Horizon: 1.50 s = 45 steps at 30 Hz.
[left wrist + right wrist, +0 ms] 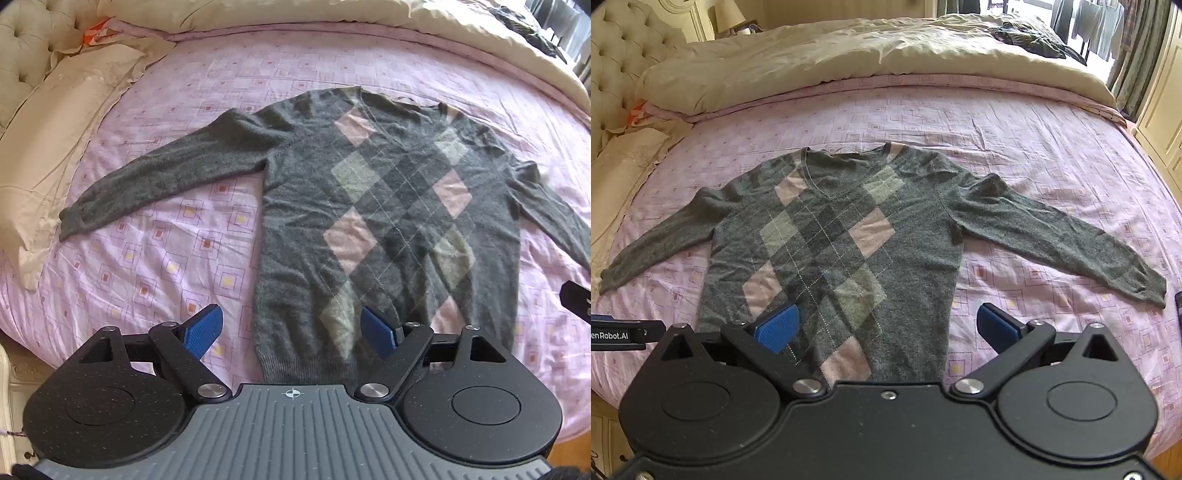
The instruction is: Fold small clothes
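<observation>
A grey argyle sweater (388,206) (831,236) with pink and pale green diamonds lies flat, front up, on a pink patterned bed sheet (147,258) (1015,147). Both sleeves are spread outward, neckline away from me. My left gripper (293,332) hovers open above the hem's left corner, blue pads wide apart and holding nothing. My right gripper (886,328) hangs open over the hem's right part, its left pad above the body, its right pad above bare sheet. Part of the left gripper (617,334) shows at the left edge of the right wrist view.
A cream duvet (868,55) is bunched along the far side of the bed, with dark clothing (1030,37) on it. A cream pillow (48,140) lies at the left by the tufted headboard (617,48). Cupboards (1160,110) stand at the right.
</observation>
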Each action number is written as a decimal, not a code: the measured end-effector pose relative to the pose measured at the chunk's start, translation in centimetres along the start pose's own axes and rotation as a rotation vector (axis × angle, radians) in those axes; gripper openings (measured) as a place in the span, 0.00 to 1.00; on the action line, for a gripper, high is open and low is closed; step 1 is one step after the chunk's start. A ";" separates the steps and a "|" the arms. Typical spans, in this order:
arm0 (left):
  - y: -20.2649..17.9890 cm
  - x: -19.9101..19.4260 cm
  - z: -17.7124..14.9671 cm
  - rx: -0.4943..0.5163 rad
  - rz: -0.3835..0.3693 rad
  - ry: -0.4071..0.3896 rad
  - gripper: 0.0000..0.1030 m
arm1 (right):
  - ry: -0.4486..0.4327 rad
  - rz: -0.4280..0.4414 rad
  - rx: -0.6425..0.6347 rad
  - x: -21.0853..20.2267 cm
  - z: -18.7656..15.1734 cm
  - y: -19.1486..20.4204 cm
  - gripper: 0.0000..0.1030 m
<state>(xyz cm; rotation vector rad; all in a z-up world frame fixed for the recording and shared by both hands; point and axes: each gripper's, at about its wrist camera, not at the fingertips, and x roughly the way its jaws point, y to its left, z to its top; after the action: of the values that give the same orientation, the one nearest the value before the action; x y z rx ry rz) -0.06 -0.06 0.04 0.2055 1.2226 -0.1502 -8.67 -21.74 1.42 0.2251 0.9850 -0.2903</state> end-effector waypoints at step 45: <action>1.3 1.2 -0.4 0.082 -0.016 0.035 0.79 | 0.093 -0.050 0.098 1.2 -1.1 2.9 0.99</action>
<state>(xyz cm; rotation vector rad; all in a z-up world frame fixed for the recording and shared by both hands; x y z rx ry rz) 0.25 1.31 -1.14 0.2706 1.2546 -0.2117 -7.90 -18.83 0.02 0.3061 1.0704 -0.3771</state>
